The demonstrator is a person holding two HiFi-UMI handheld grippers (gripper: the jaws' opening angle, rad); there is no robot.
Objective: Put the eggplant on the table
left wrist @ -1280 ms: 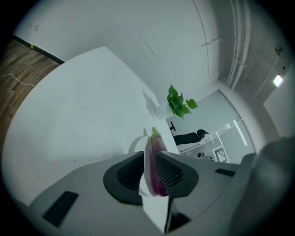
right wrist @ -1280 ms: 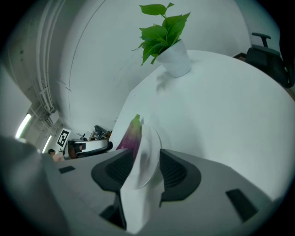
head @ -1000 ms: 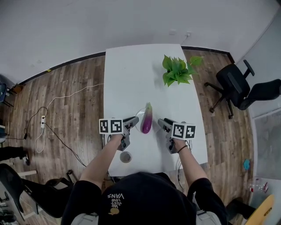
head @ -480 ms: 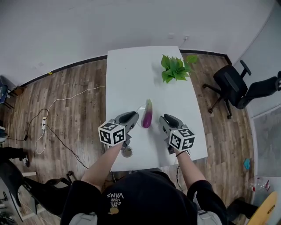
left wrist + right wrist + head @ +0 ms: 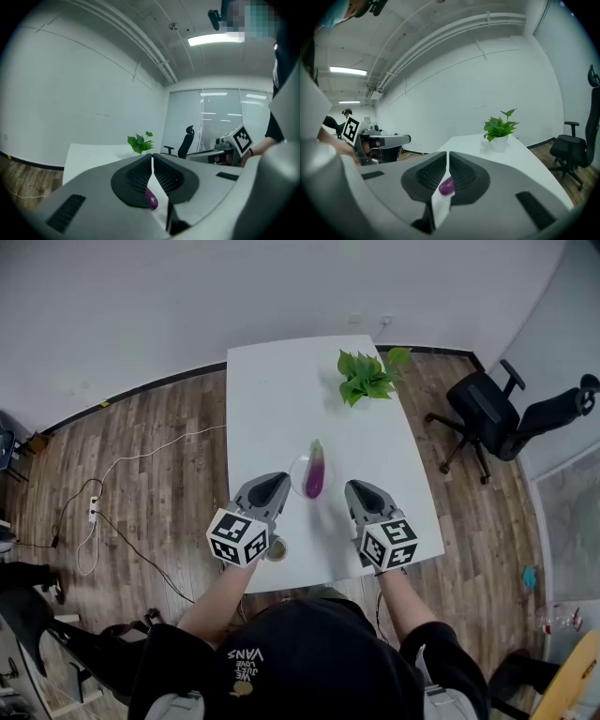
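A purple eggplant (image 5: 316, 470) lies on a clear round plate (image 5: 299, 480) in the middle of the white table (image 5: 272, 399). My left gripper (image 5: 266, 490) hovers high above the table, left of and nearer than the eggplant, its jaws shut on nothing. My right gripper (image 5: 360, 492) hovers the same way on the other side; its jaws have just been closing, with nothing between them. In the left gripper view the eggplant (image 5: 152, 200) shows far below the closed jaws. The right gripper view shows the eggplant (image 5: 446, 186) the same way.
A potted green plant (image 5: 367, 376) stands at the table's far right. A small cup (image 5: 276, 549) sits near the front edge, partly under the left marker cube. A black office chair (image 5: 487, 418) stands to the right of the table, and cables (image 5: 112, 474) lie on the wood floor at the left.
Both grippers have risen toward the camera and rolled, so the marker cubes now face up. They have drawn back from the eggplant, which stays on the plate.
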